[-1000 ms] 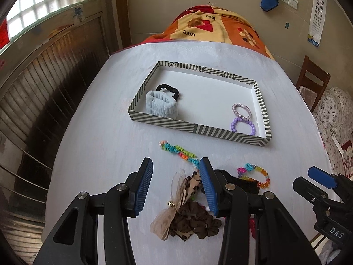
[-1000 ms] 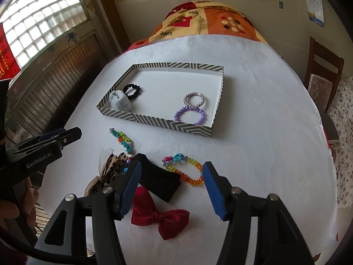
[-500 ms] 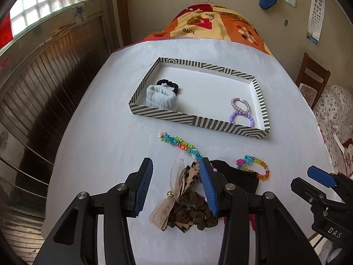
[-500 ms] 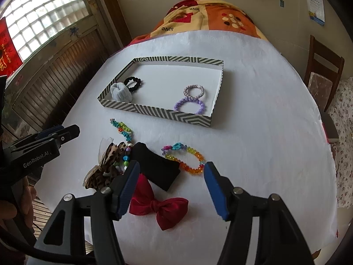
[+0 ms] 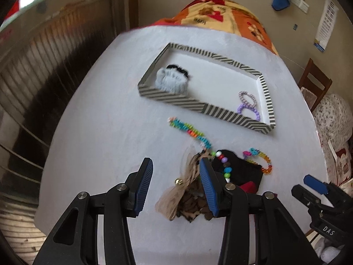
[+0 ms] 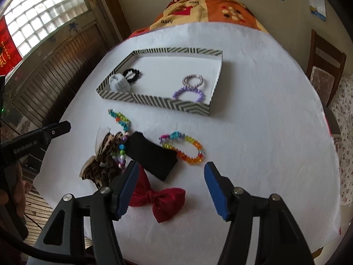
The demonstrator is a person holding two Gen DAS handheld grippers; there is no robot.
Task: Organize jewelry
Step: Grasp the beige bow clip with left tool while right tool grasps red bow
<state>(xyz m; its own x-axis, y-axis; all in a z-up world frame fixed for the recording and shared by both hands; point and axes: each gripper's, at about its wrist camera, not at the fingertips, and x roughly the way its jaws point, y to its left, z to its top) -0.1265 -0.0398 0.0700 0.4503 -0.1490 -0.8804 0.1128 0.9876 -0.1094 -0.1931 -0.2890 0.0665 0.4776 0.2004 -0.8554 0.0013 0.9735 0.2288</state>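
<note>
A striped tray point(image 5: 194, 105) point(image 6: 154, 103) on the white table holds a grey scrunchie point(image 5: 171, 80), a black hair tie point(image 6: 131, 75), a pink bracelet point(image 6: 192, 80) and a purple bead bracelet point(image 6: 188, 93). In front of it lie a multicolour bead strand point(image 5: 189, 131) point(image 6: 120, 119), a rainbow bead bracelet point(image 6: 183, 146) point(image 5: 258, 160), a black pouch point(image 6: 152, 155), a leopard bow point(image 6: 103, 161) point(image 5: 187, 190) and a red bow point(image 6: 158, 198). My left gripper point(image 5: 176, 187) is open above the table, just left of the leopard bow. My right gripper point(image 6: 171, 185) is open above the red bow.
A patterned orange blanket point(image 6: 205, 11) lies beyond the table's far end. A wooden chair point(image 6: 324, 70) stands at the right. A slatted wooden wall point(image 5: 44, 66) runs along the left. The table's near edge is close under both grippers.
Both grippers have pulled back and risen a little, so the tray and the loose items look farther off. The left one has also shifted left of the leopard bow. Nothing was grasped.
</note>
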